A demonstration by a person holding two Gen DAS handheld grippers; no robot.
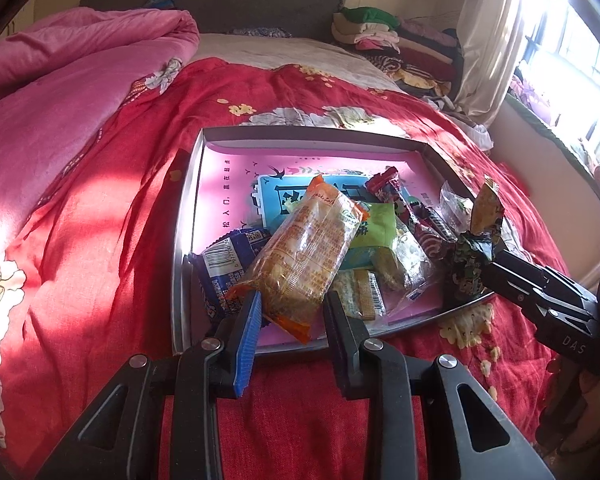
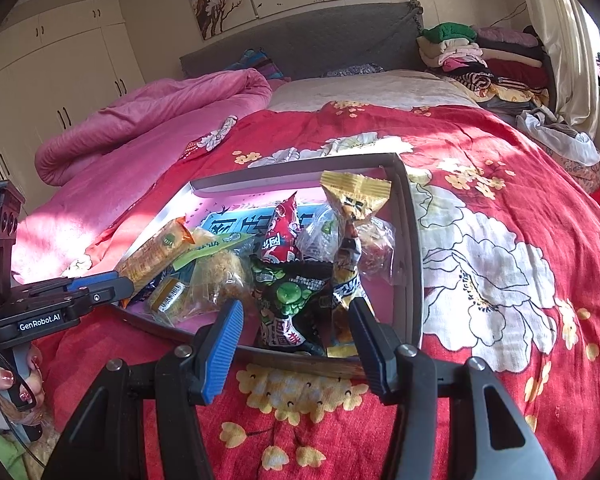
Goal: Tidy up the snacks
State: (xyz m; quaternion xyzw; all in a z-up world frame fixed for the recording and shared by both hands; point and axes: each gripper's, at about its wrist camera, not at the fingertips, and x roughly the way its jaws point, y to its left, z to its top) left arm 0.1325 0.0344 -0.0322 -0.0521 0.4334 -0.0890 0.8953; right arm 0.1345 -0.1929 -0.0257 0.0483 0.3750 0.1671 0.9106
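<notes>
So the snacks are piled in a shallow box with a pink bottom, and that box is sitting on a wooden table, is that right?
Not quite. The snacks are piled in the shallow box with a pink bottom, but it sits on a bed covered by a red floral quilt, not a wooden table. The right wrist view shows the headboard behind it.

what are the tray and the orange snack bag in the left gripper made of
Tray: looks like thin cardboard, a matte grey rim and a printed pink base; could be a box lid.
Orange snack bag: clear glossy plastic film, since the biscuits show through and sunlight glints on its wrinkles. The left gripper seems shut on its end.
</notes>
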